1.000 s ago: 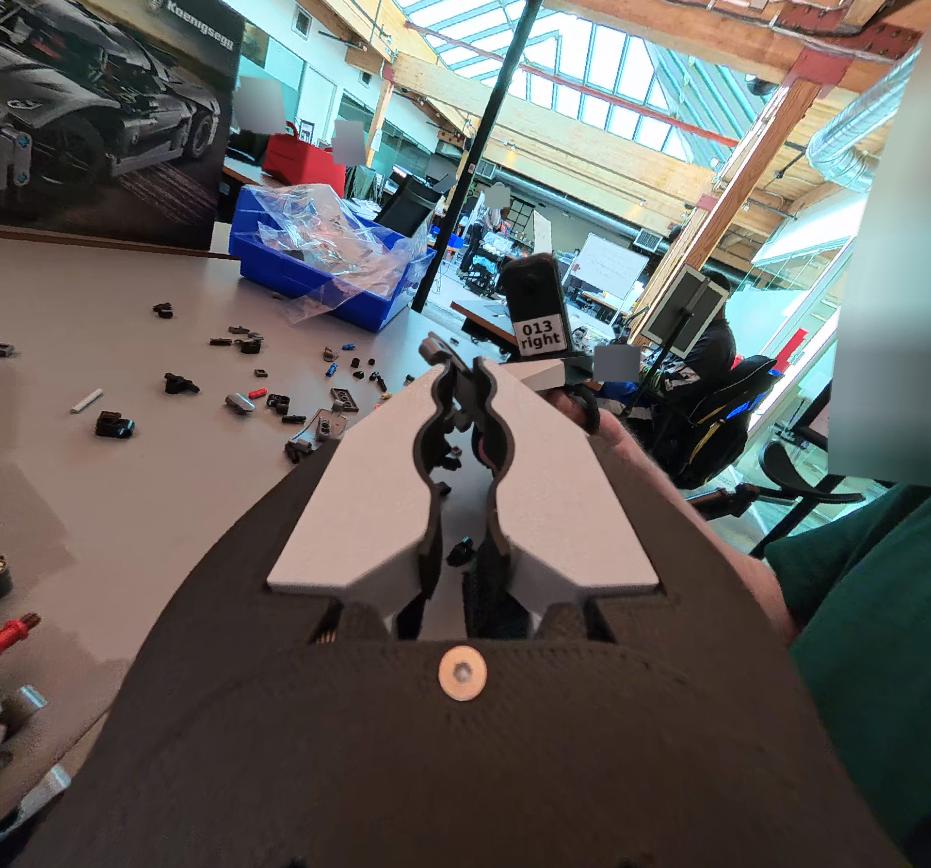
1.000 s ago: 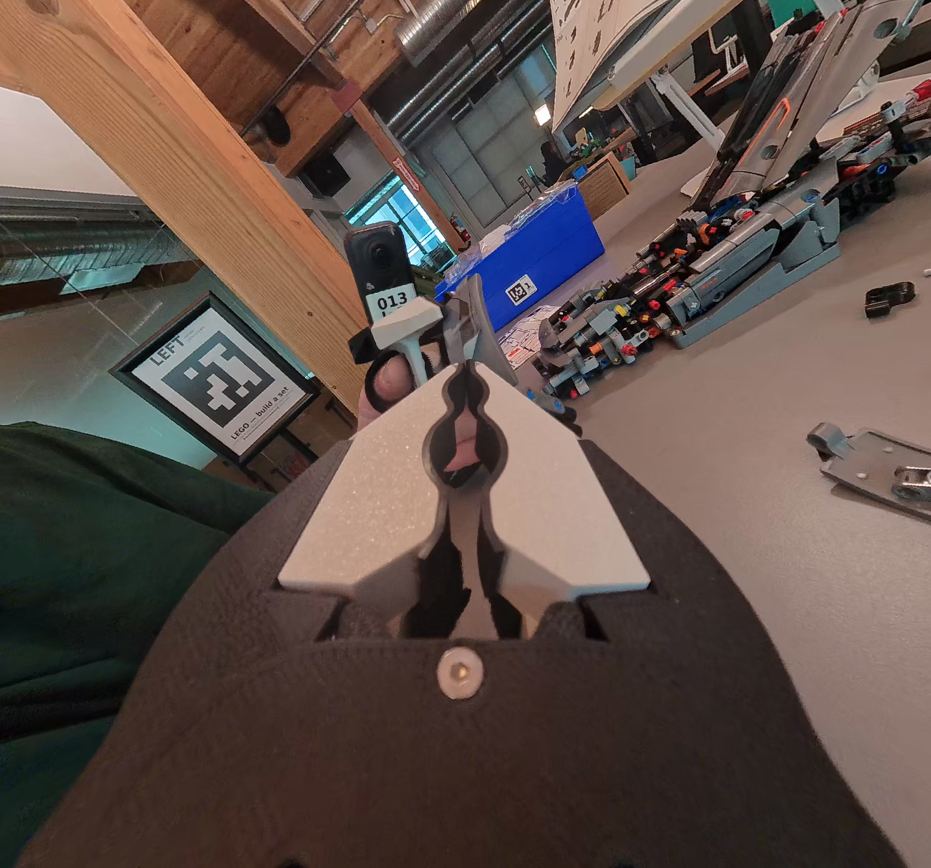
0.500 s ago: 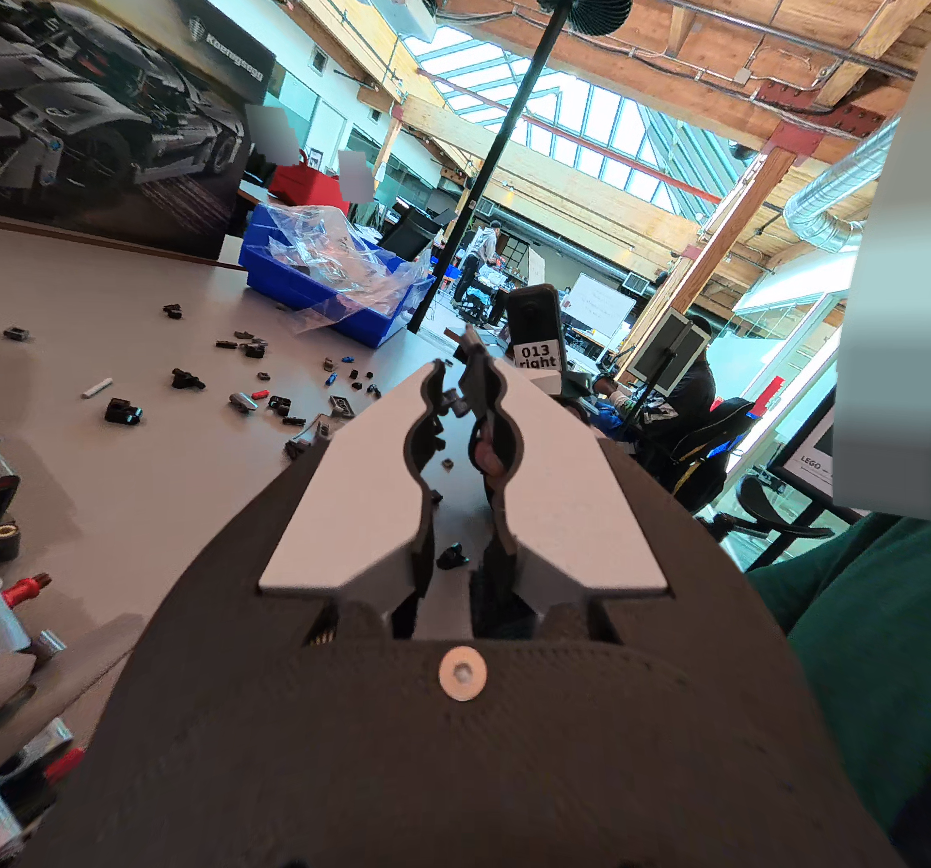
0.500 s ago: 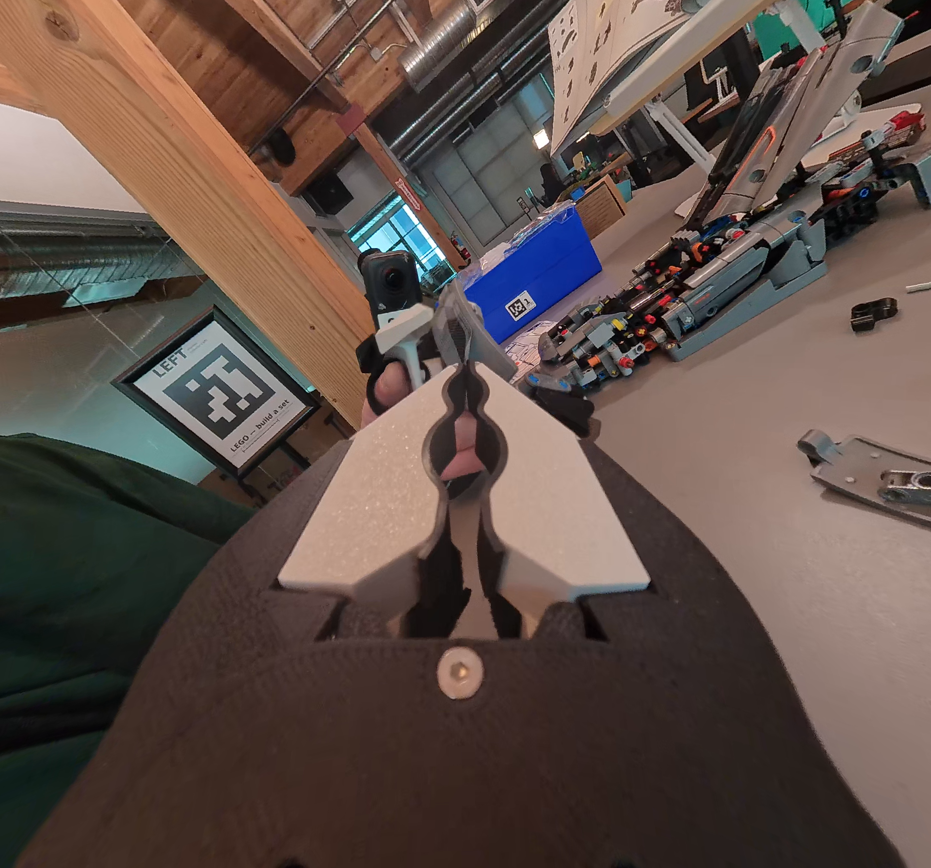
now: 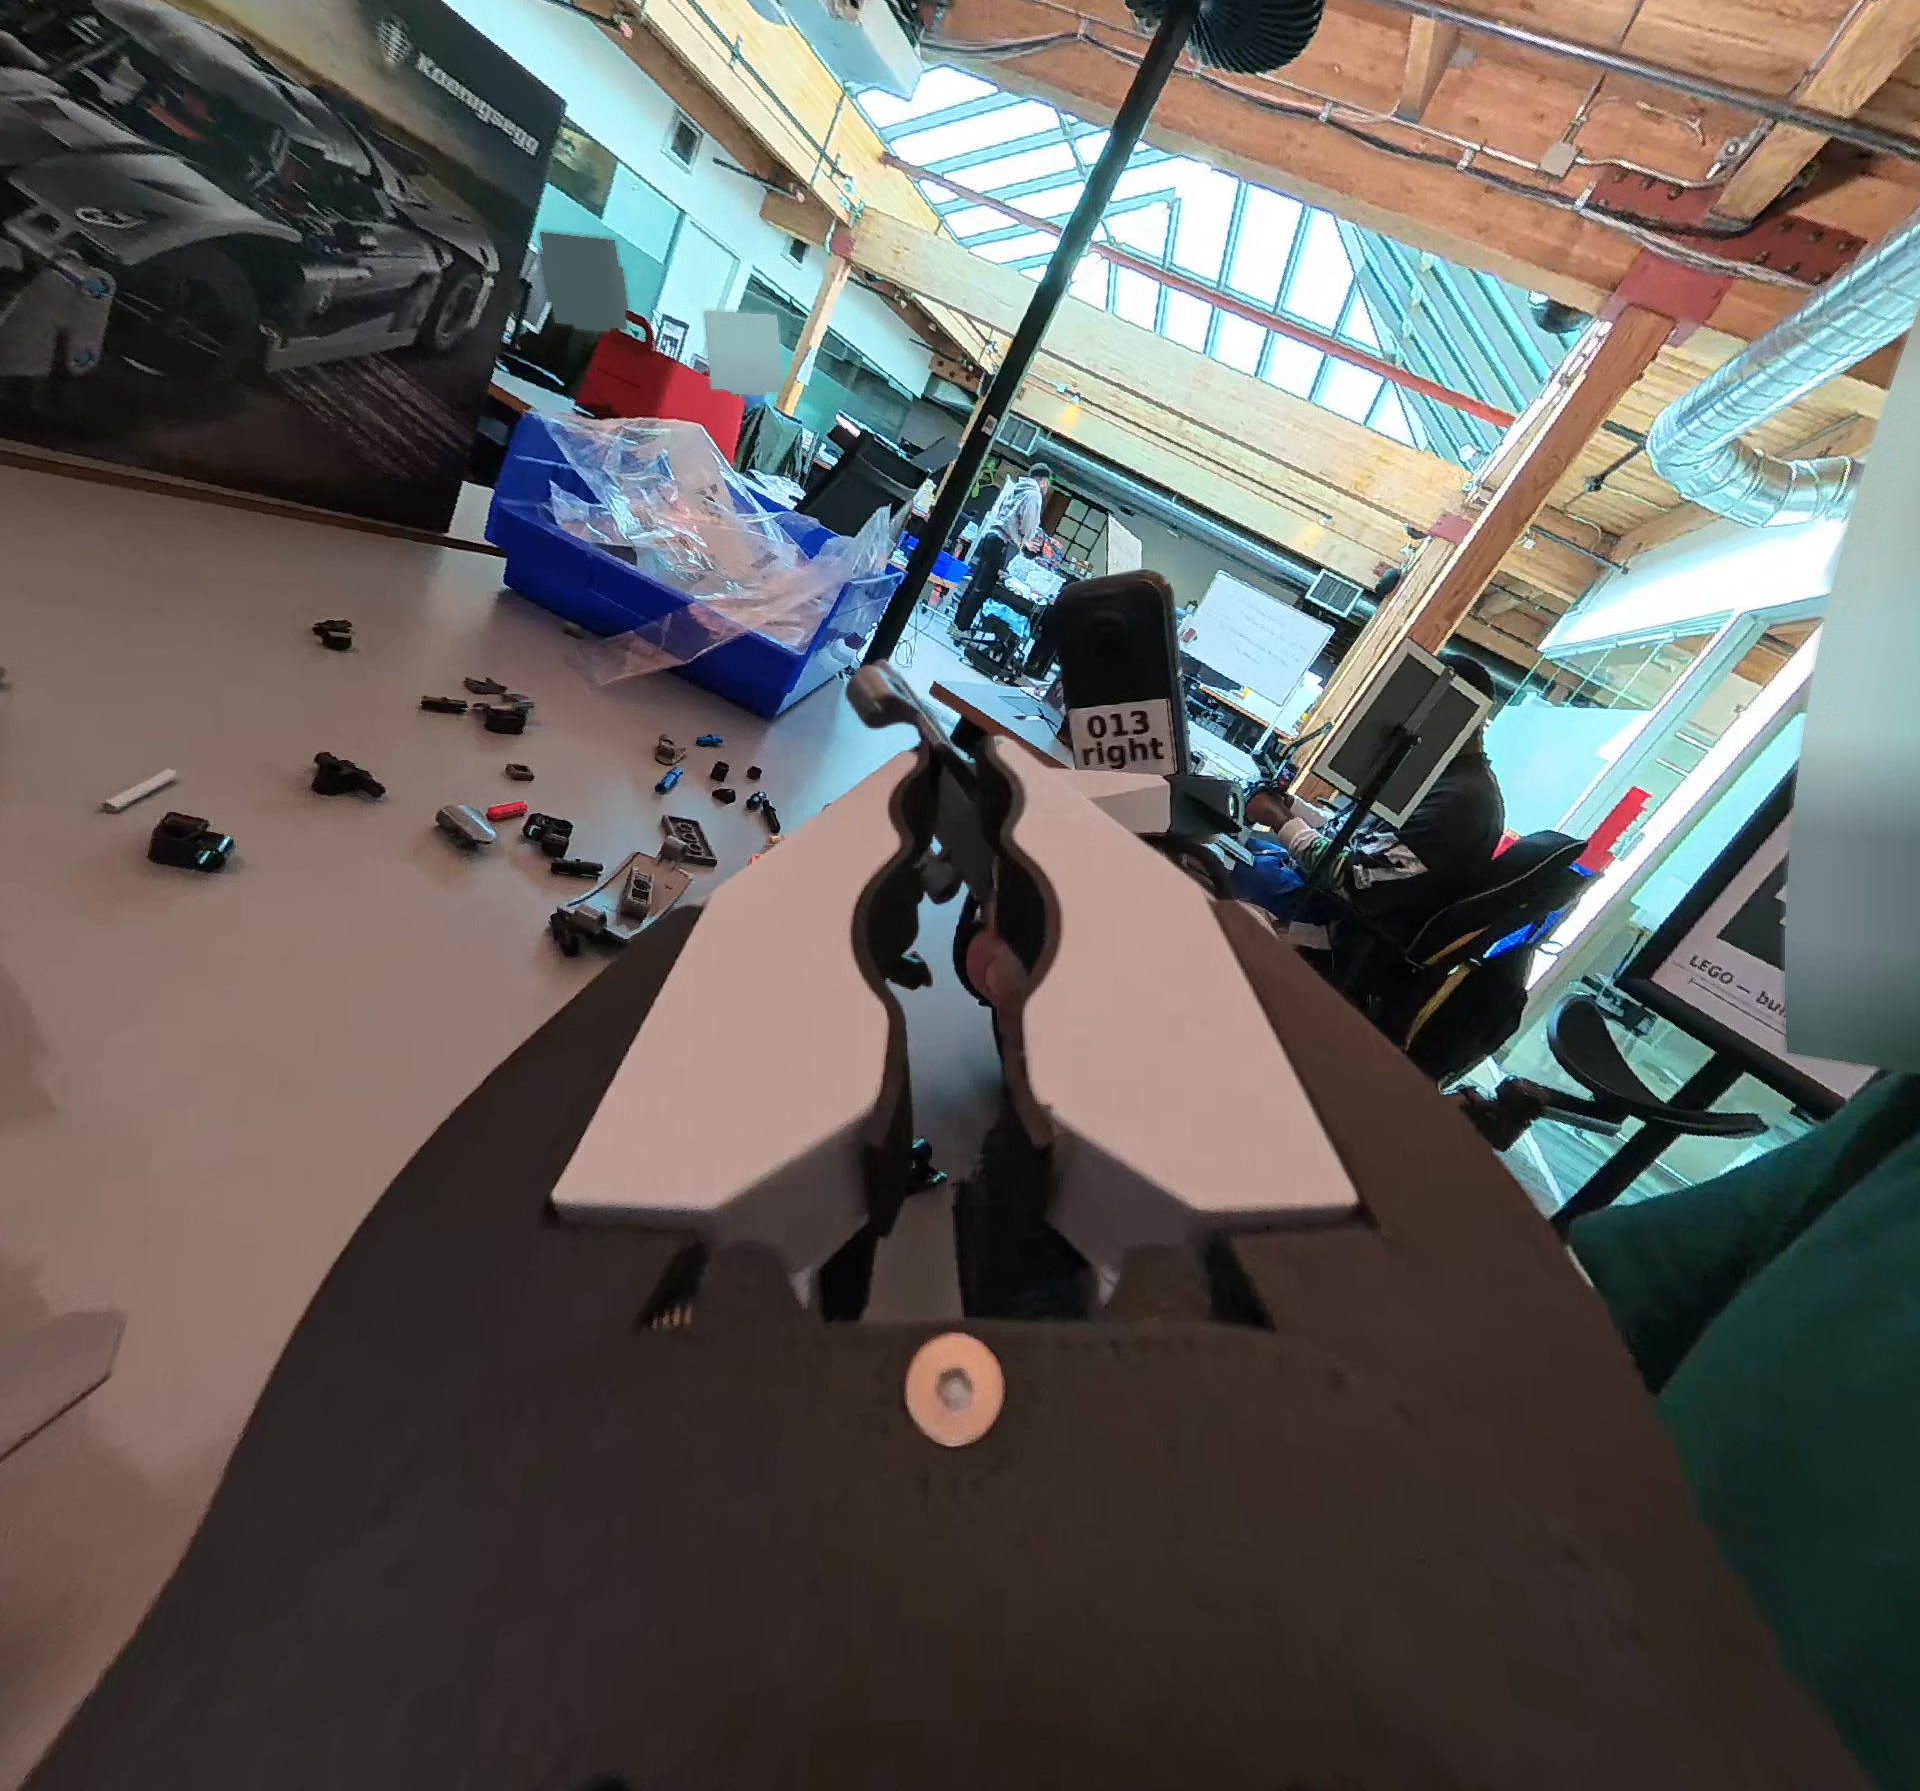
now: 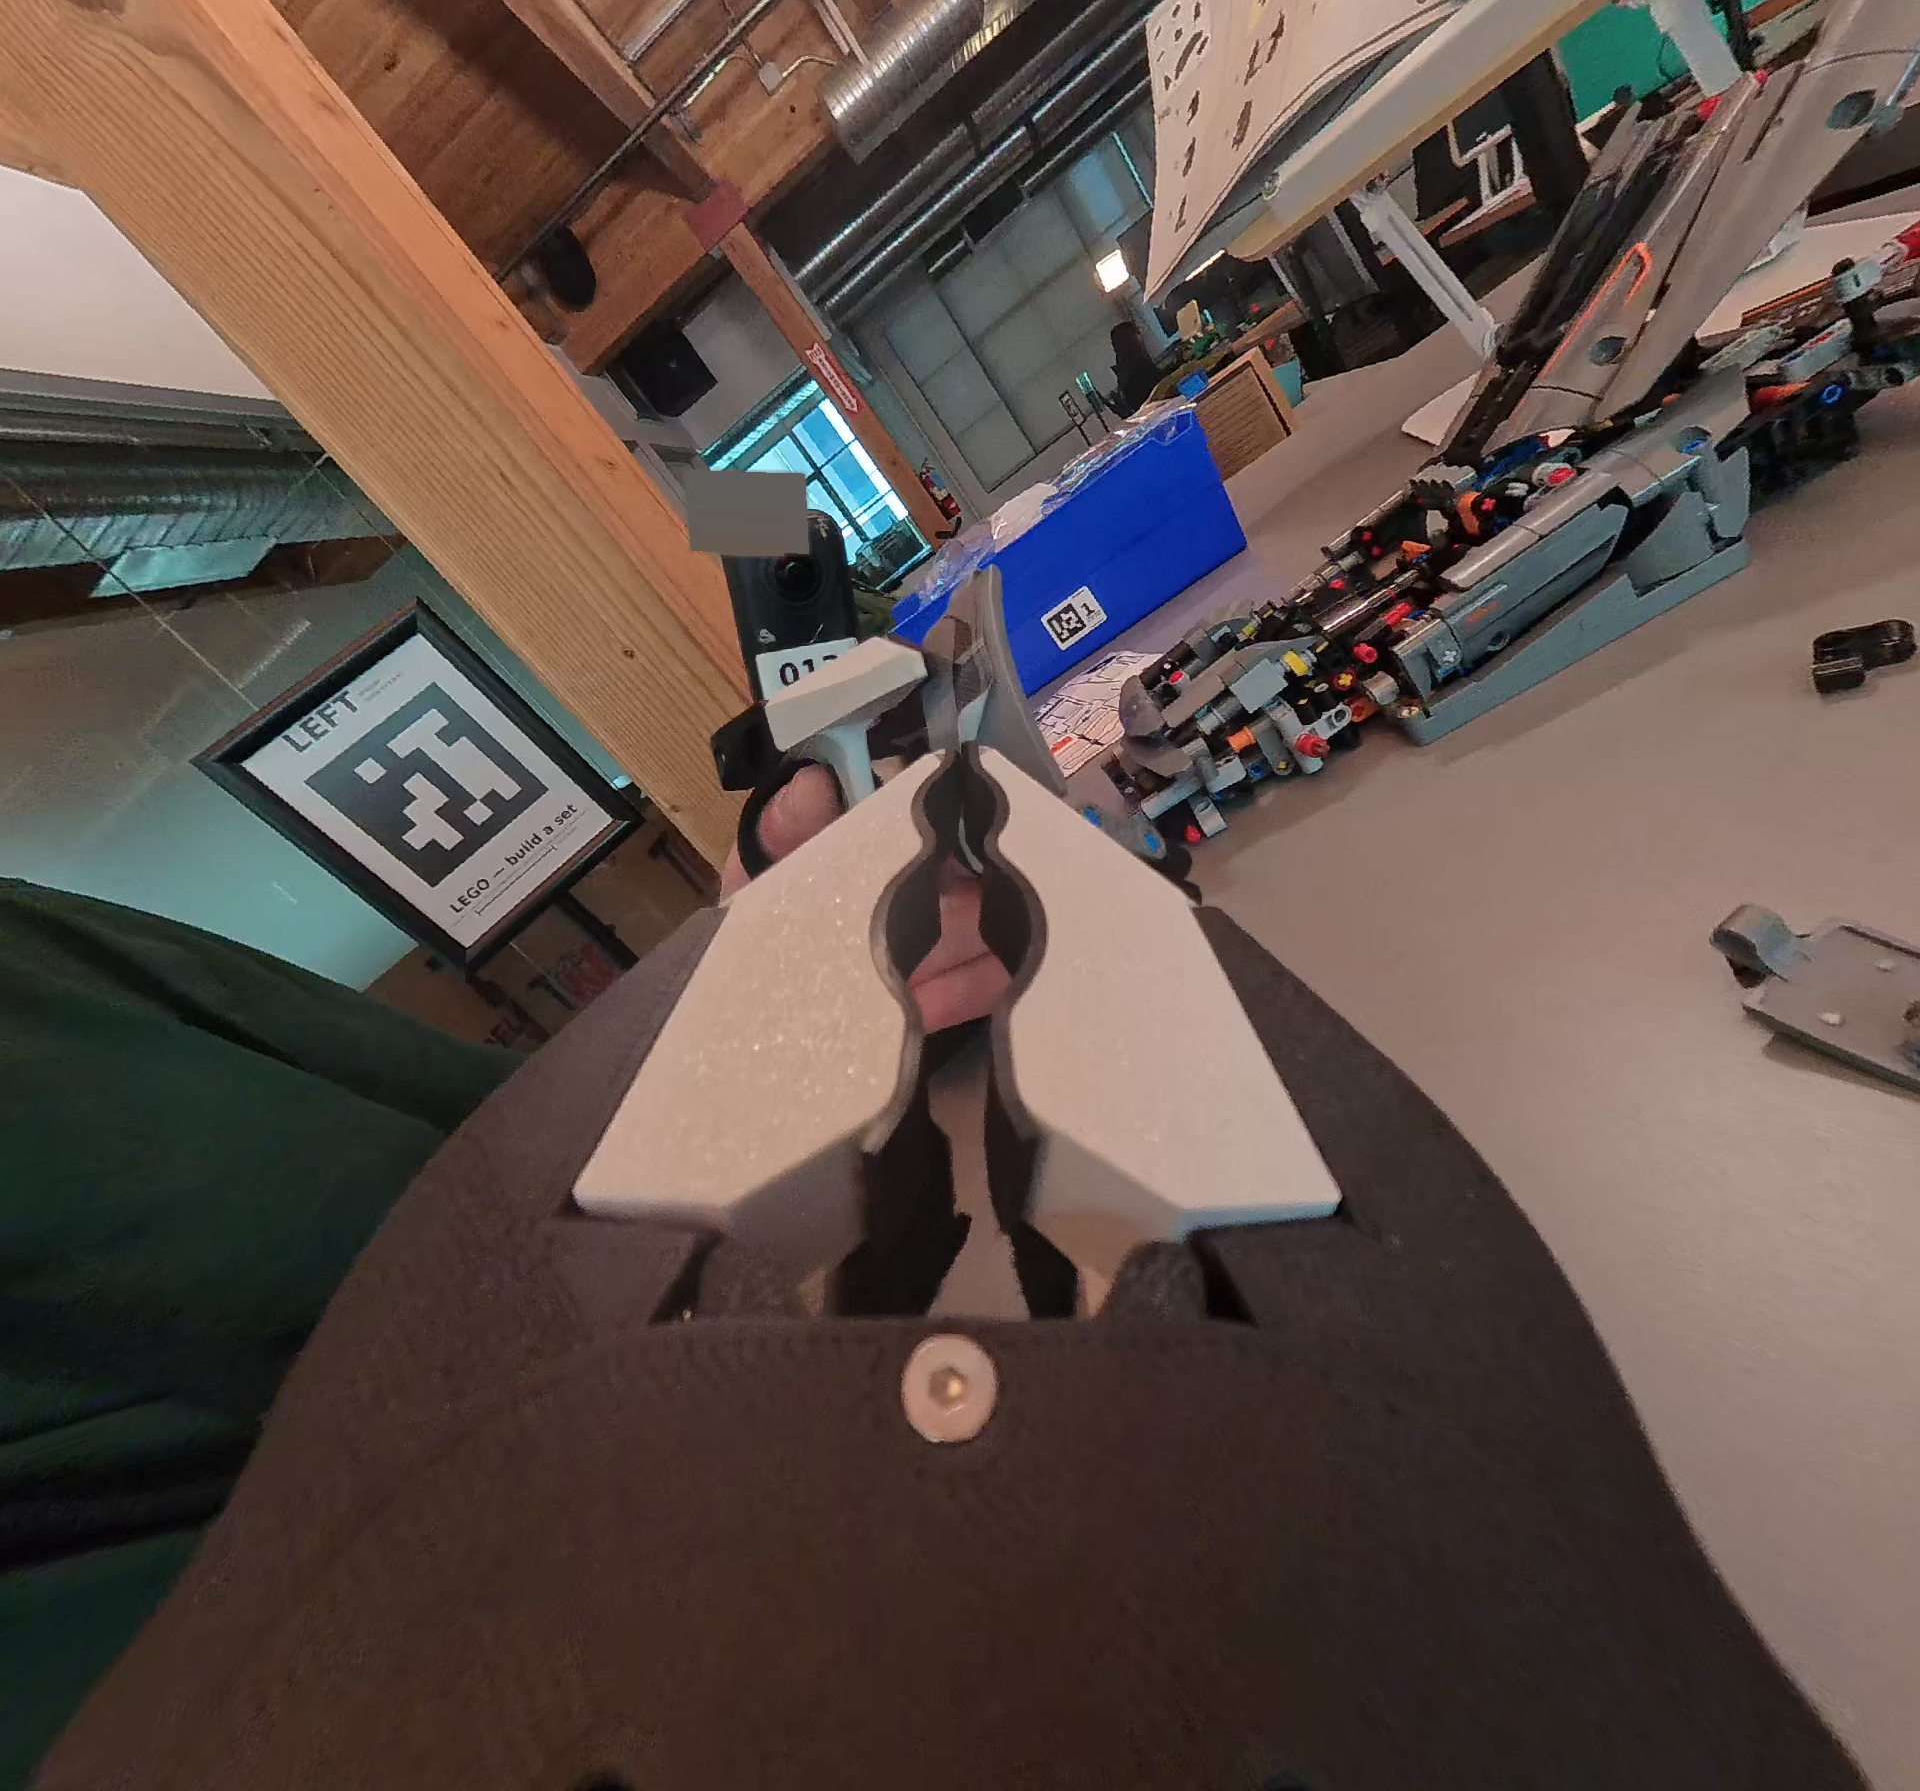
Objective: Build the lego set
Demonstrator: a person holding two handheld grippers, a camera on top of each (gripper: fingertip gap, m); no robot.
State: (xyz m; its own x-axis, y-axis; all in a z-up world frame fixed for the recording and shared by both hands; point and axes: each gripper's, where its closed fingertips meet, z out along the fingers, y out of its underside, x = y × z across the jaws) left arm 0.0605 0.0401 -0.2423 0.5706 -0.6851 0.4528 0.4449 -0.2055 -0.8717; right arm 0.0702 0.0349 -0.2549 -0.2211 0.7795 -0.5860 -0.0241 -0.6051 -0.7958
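Two grippers meet tip to tip above the grey tabletop (image 5: 260,1066), both pinching one flat grey lego panel piece (image 5: 940,785). Our left gripper (image 5: 951,806) has its jaws nearly closed on the lower part; the hooked end sticks up past the tips. Our right gripper (image 6: 961,785) clamps the same piece (image 6: 987,681) edge-on, jaws almost together. The long axis runs up and away from both, so neither hand is nearer, by our read. Further out, w/ loose small black, grey and red lego parts (image 5: 540,827) left, sits the part-built grey lego car chassis (image 6: 1455,598), well apart to the right gripper's side. Beyond: blue plastic bin (image 6: 1122,536).
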